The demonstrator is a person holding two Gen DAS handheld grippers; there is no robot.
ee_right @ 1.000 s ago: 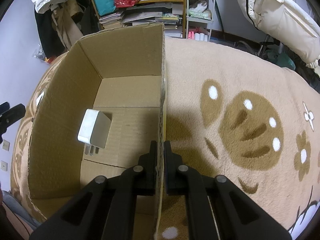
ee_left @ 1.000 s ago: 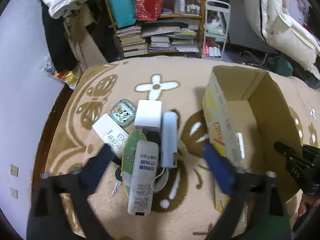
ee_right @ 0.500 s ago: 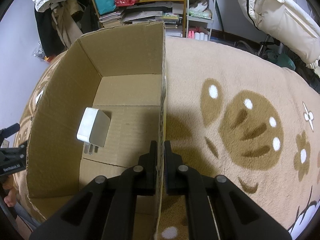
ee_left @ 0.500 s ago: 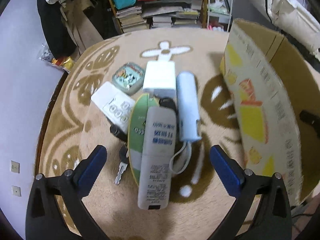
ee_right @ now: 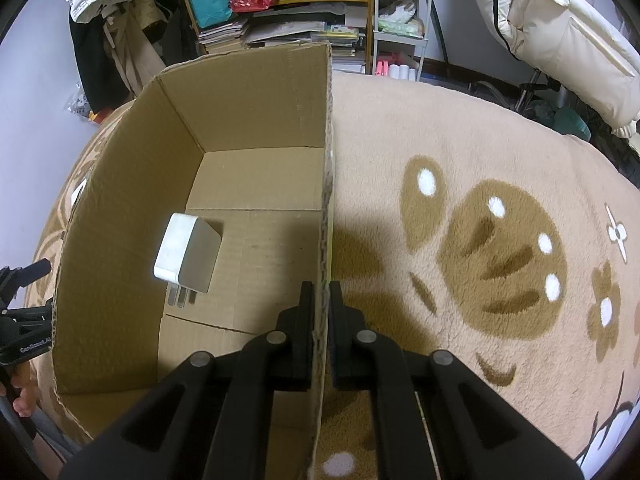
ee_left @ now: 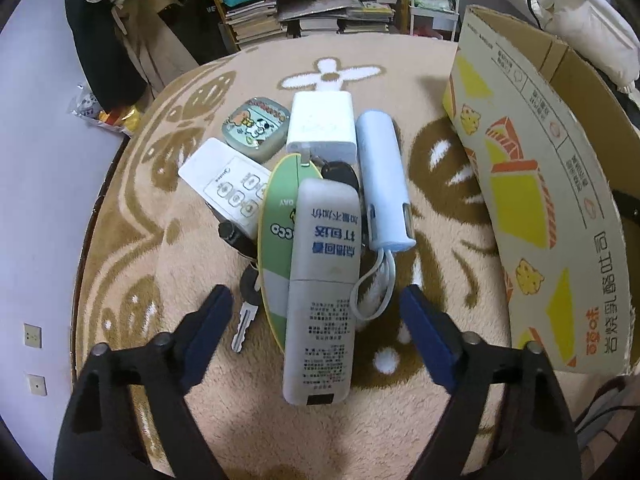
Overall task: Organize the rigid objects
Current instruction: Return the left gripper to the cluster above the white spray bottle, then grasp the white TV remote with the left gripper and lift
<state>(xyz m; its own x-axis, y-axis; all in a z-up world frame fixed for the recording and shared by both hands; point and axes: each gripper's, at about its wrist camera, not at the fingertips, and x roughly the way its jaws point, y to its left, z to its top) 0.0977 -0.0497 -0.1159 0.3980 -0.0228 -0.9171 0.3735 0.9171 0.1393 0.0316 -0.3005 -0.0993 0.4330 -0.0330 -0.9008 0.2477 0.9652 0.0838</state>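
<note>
Left wrist view: the left tongs (ee_left: 316,312) stand wide, blue pads either side of a tall white plastic bottle with blue printed characters (ee_left: 322,292) but clear of it; their jaws have just been closing. The bottle lies on top of a green-and-white oval card (ee_left: 276,240) in a cluster near the left edge of the beige-and-brown patterned rug (ee_left: 440,160). Just beside the bottle, toward the box, lies a pale blue cylindrical power bank with a white loop cord (ee_left: 384,180). At the far end of the cluster sit a white square charger block (ee_left: 322,126), a grey-green square tin with a cartoon lid (ee_left: 256,128) and a white flat remote control (ee_left: 228,184). A silver key with a black head (ee_left: 246,312) lies on the rug next to the card. The brown cardboard box with yellow printed panels (ee_left: 540,184) stands well apart from the cluster.

Right wrist view: the right tongs (ee_right: 320,296) are clamped on the box's near side wall, one finger inside, one outside. A white plug adapter (ee_right: 188,252) lies on the box floor.
</note>
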